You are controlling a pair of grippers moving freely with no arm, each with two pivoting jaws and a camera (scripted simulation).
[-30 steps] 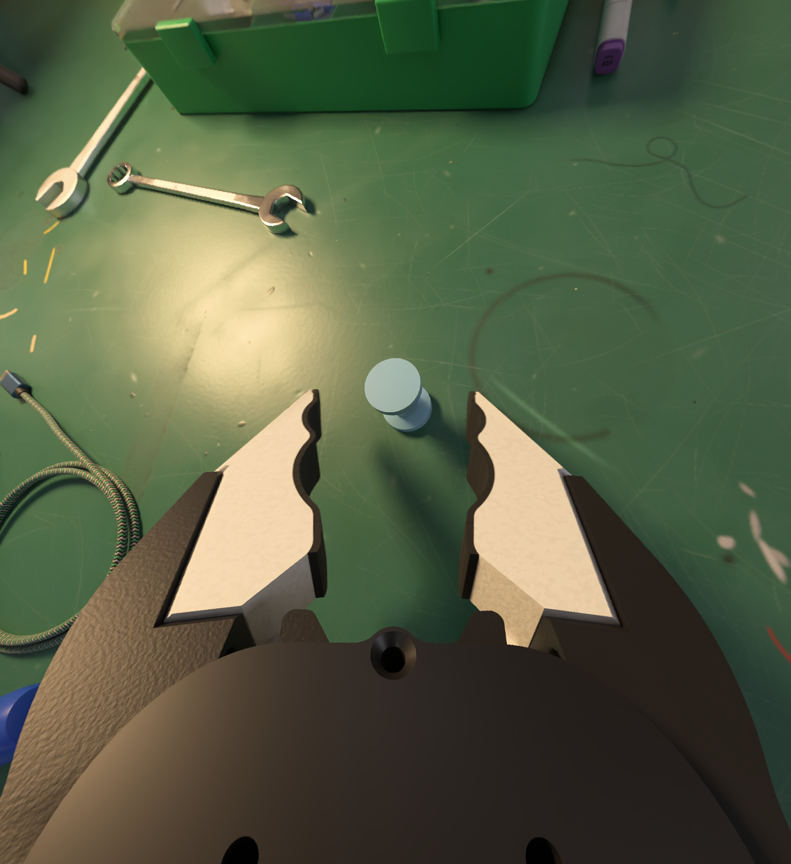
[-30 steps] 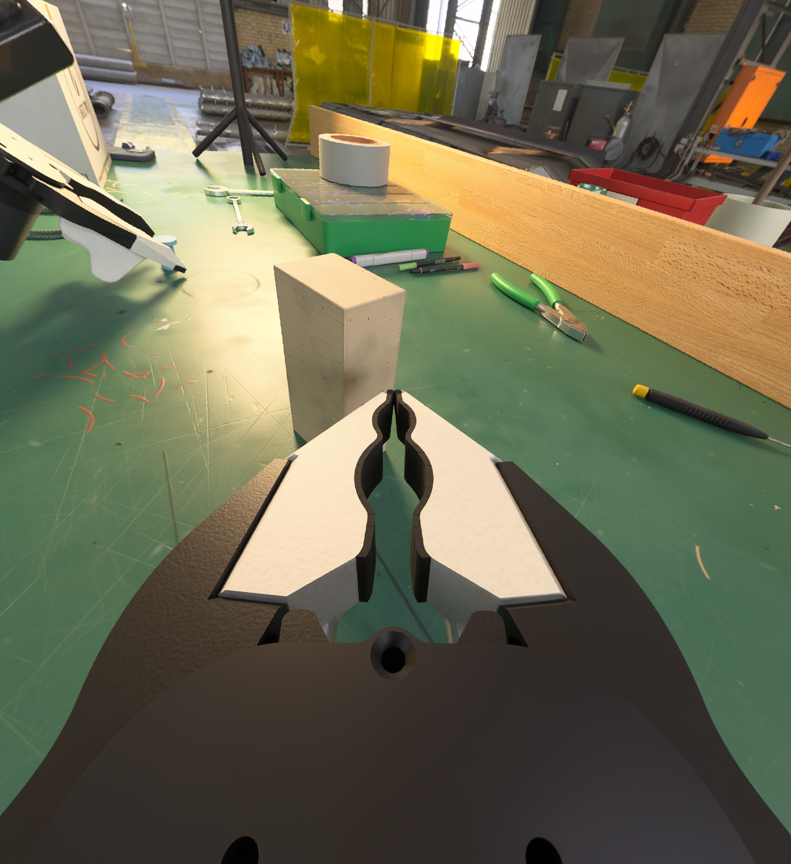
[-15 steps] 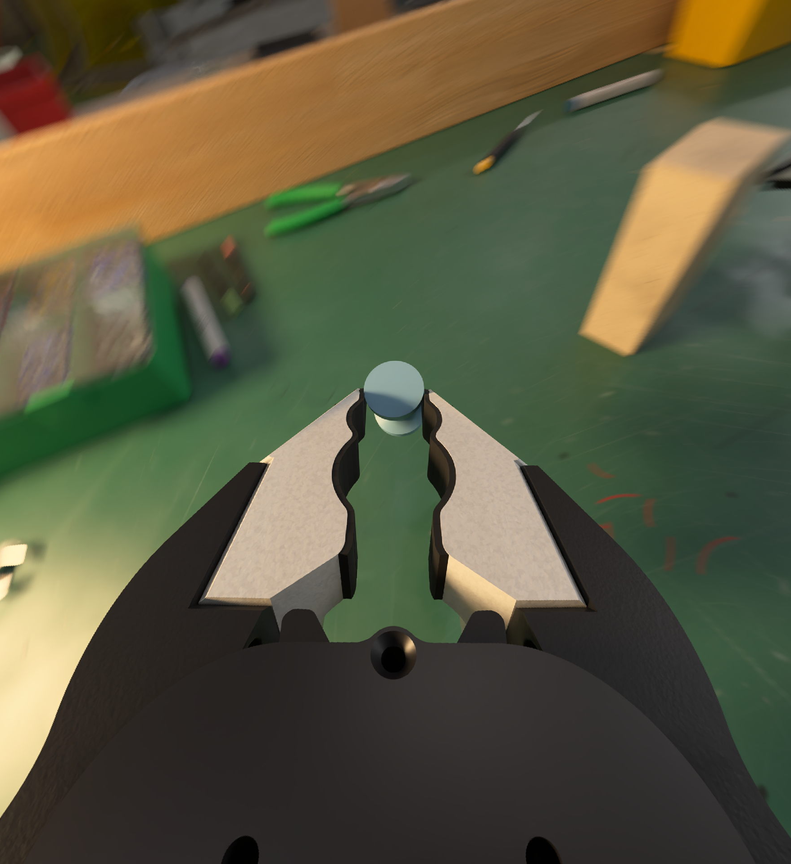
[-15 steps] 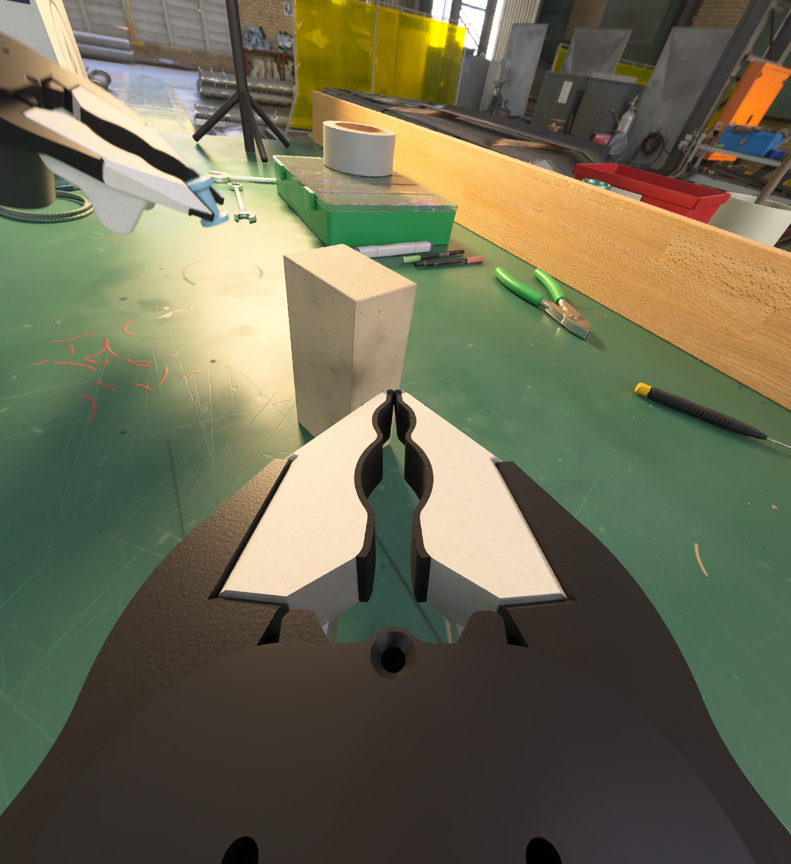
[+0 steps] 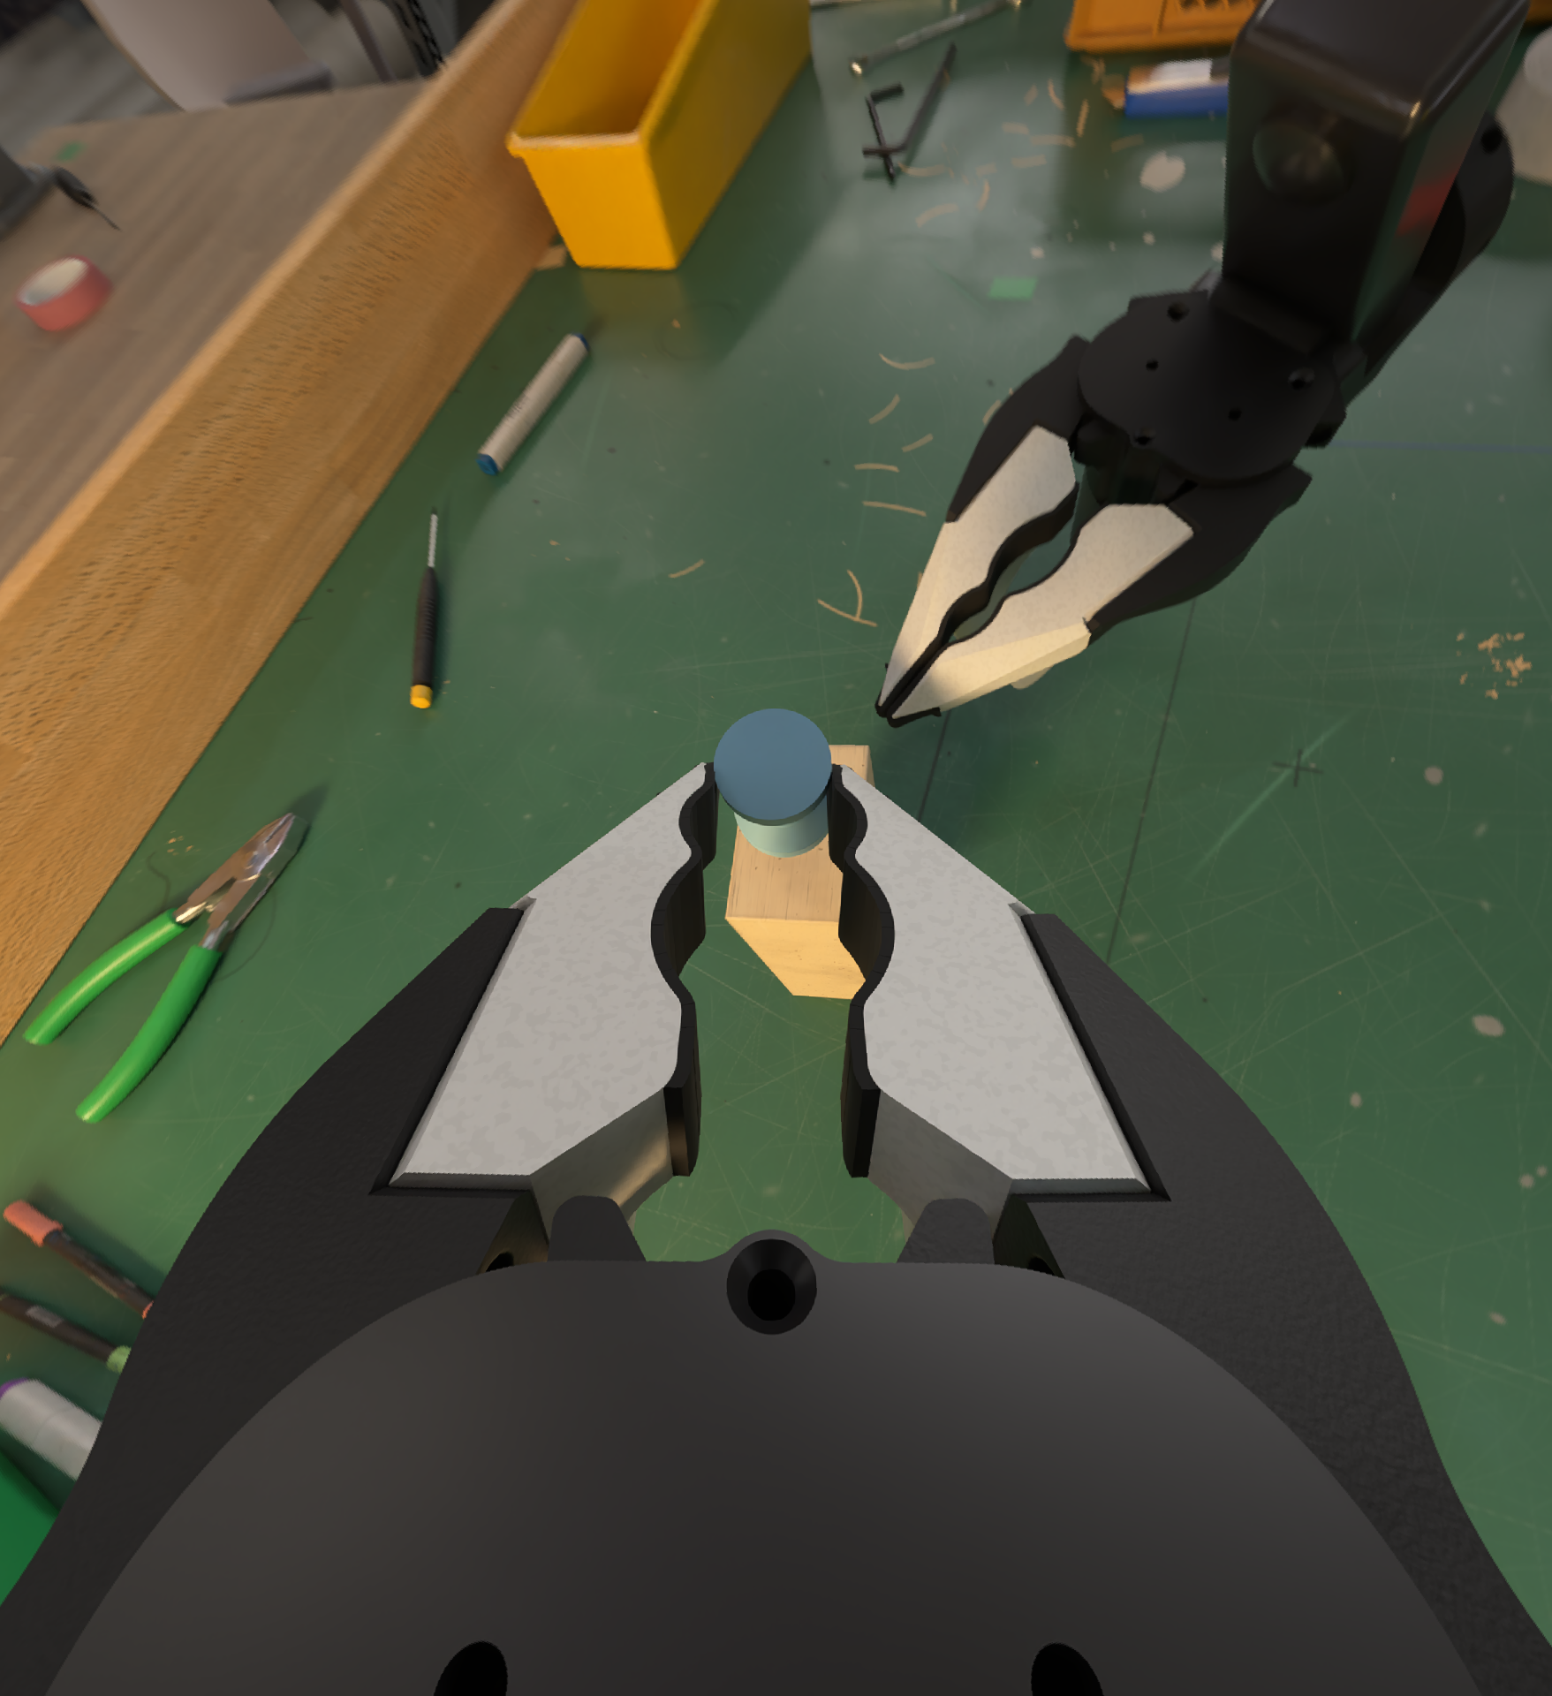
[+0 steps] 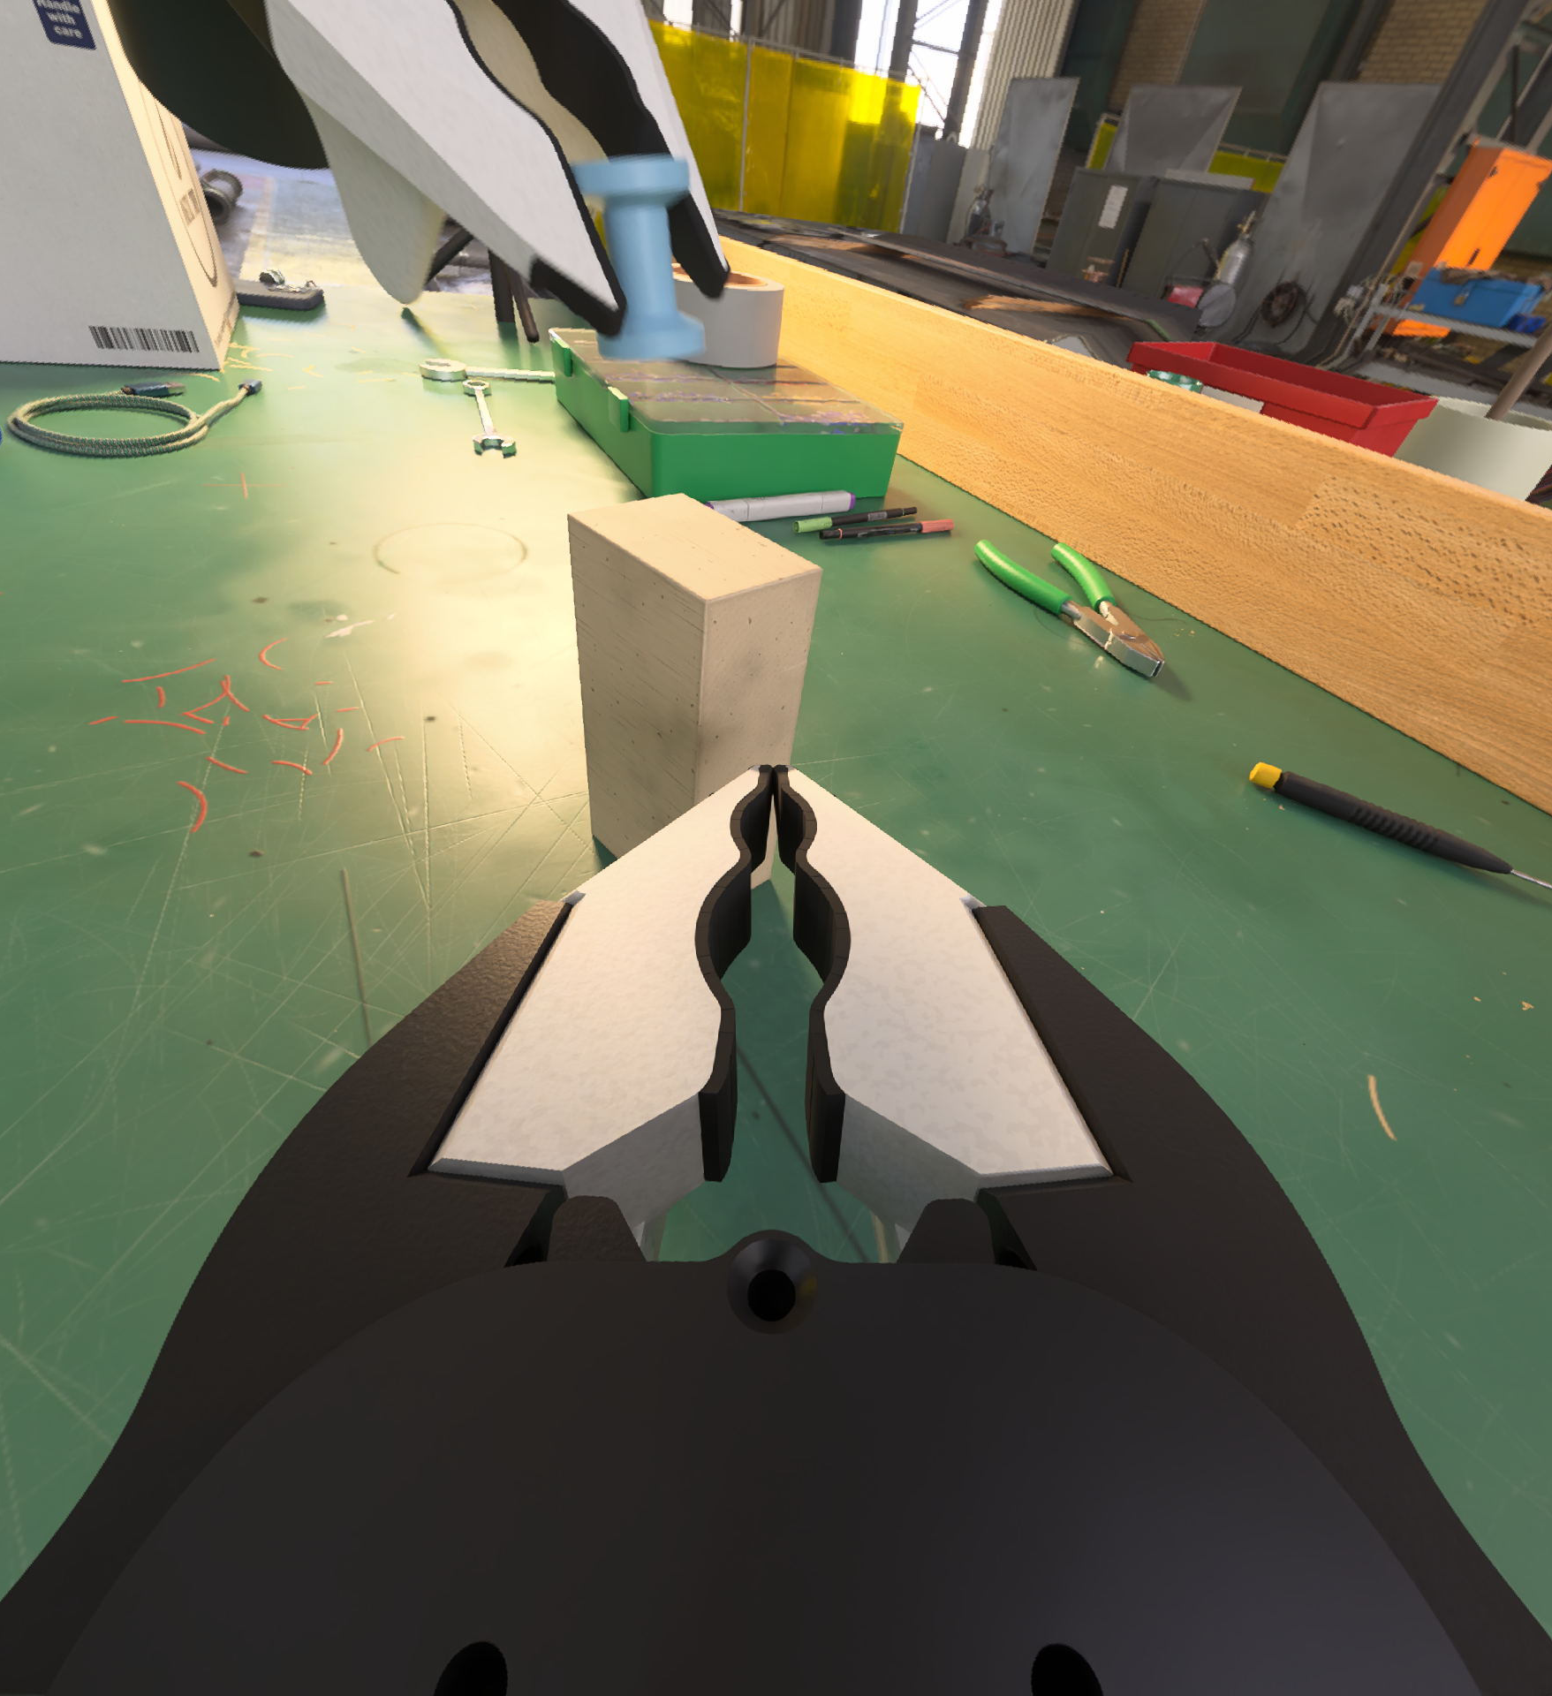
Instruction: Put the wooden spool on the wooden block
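My left gripper: matt pebbled black shell, pale speckled fingers. Between them wooden spool, smooth matt blue paint, no grain showing. Wooden block pale, fine sawn lines, tiny pits, dull finish. Bench mat green, faint sheen, heavily scratched. Along bench's far edge, plank of raw oak-like wood, open grain. Near it pliers: glossy green plastic handles, bright metal nose. Screwdriver: ribbed black grip, thin steel shaft.
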